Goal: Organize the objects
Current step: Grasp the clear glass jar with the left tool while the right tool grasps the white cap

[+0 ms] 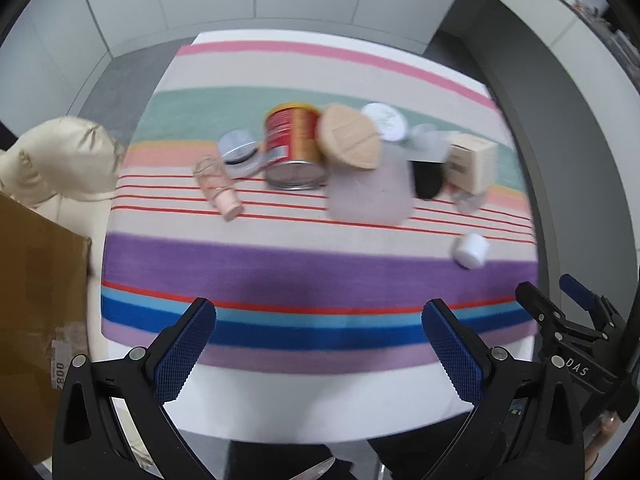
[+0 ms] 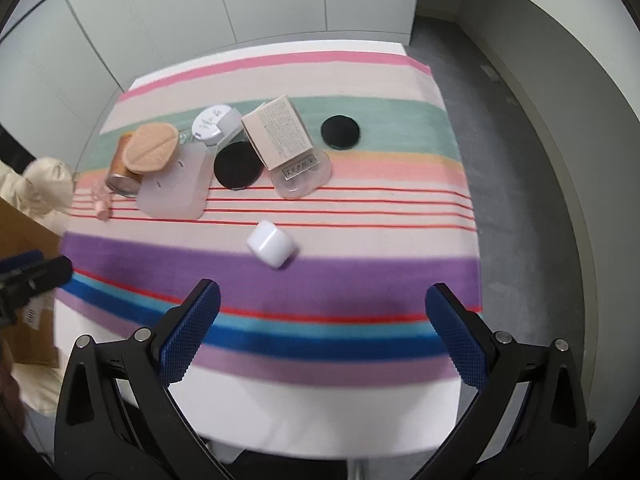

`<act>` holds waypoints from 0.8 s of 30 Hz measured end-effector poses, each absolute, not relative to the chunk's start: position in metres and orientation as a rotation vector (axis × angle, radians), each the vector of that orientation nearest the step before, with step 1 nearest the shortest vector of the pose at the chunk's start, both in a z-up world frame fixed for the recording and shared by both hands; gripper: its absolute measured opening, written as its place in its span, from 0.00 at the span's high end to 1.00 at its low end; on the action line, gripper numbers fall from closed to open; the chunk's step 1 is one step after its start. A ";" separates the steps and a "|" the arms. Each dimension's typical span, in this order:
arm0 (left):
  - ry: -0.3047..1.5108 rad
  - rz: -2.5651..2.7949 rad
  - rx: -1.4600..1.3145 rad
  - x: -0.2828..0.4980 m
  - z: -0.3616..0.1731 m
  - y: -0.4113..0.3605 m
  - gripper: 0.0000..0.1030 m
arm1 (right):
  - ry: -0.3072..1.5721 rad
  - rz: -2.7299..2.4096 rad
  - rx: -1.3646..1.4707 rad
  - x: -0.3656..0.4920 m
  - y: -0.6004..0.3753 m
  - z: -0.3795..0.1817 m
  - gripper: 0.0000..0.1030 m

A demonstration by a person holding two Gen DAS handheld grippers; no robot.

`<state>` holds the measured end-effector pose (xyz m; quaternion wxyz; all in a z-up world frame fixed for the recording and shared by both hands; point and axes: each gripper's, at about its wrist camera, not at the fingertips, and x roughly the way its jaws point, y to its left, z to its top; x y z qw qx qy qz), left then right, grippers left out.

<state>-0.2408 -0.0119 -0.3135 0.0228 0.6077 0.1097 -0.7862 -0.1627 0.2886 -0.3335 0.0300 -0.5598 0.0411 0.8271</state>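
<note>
Right wrist view shows best the nearest loose thing, a small white jar [image 2: 272,249]. It lies tipped on its side on the striped cloth [image 2: 380,276], at the border of the purple band, apart from all the other objects. It sits ahead of the right gripper [image 2: 320,340] and a little to the left of the middle line between the two blue pads. Its long axis seems to run slanted, from upper left to lower right, but the blur makes this not sure. The right jaws are spread wide and hold nothing.

In the left wrist view the same white jar [image 1: 471,251] is far to the right, ahead of the right pad, so the left gripper [image 1: 320,348] would need to cross sideways to reach it. The left jaws are also spread wide and empty. I judge the right hand is the nearer one for this jar, and a forward reach with a small turn of the wrist would set the pads across its short side.

Behind the jar stands the crowded group: a frosted plastic pouch [image 2: 174,184], a beige leaf-shaped puff [image 2: 150,148] resting on a red tin can [image 1: 294,146], a black round puff [image 2: 237,166], a cardboard box [image 2: 278,134] leaning on a clear round case [image 2: 302,176], a white compact [image 2: 212,122], and a black disc [image 2: 340,132] alone on the green stripe. A pink bottle [image 1: 218,186] lies at the left.
</note>
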 end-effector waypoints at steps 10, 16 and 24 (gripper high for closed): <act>0.320 -2.387 1.853 -0.266 -0.352 -0.056 0.01 | 0.089 2.551 -1.742 -0.189 0.267 -0.381 0.00; 0.349 -2.375 1.812 -0.288 -0.372 -0.075 0.01 | 0.025 2.526 -1.720 -0.198 0.264 -0.391 0.13; 0.424 -2.334 1.802 -0.315 -0.393 -0.096 0.01 | 0.068 2.510 -1.709 -0.200 0.266 -0.400 0.43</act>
